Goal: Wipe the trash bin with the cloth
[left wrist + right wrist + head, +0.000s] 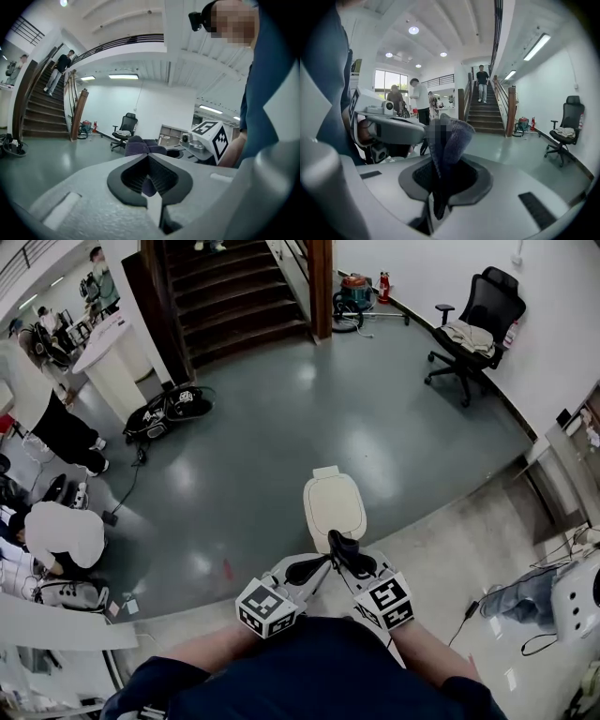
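The trash bin, cream-lidded, stands on the floor just ahead of both grippers. A dark purple cloth bunches above the bin's near edge. My right gripper is shut on the cloth, which sticks up out of its jaws. My left gripper points right, its tips against the right gripper's. In the left gripper view the left gripper is closed, with a purple bit of the cloth between its pads and the rest of it bunched just past the tips. The bin shows in neither gripper view.
A black office chair stands at the far right wall, near a staircase and a vacuum. People crouch and stand at the left by gear on the floor. Cables lie at the right.
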Demonstrator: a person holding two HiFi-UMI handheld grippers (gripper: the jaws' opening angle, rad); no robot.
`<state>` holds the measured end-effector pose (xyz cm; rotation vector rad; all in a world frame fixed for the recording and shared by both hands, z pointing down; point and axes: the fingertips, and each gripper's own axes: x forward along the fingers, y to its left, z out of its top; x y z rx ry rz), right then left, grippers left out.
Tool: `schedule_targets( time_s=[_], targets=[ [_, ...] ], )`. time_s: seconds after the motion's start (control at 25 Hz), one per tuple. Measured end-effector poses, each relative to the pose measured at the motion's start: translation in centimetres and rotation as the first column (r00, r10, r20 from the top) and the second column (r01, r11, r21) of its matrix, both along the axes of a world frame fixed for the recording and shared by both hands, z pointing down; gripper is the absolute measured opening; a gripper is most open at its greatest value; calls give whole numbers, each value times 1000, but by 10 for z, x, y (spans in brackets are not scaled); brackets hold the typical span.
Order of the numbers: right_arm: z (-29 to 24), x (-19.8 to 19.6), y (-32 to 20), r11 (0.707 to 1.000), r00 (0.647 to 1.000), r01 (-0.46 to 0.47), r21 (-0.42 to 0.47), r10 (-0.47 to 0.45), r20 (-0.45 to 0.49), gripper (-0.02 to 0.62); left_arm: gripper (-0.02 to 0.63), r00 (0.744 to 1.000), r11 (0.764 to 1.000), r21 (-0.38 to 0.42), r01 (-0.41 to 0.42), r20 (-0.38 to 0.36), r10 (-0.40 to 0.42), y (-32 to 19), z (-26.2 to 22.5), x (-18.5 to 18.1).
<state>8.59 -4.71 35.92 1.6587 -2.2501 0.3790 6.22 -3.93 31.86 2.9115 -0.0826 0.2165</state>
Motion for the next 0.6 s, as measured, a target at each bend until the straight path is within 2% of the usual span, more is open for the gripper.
schedule_targets(
  time_s=[0.28, 0.6],
  targets=[
    [0, -32, 15, 1000, 994, -9, 26, 6, 111, 61, 3, 1000, 1000, 19, -2, 3, 2, 11, 1, -19],
    [4, -40, 21, 999, 990, -23, 32, 18, 141, 61, 3, 1000, 999, 46, -11, 17, 10, 21, 5, -29]
  ],
)
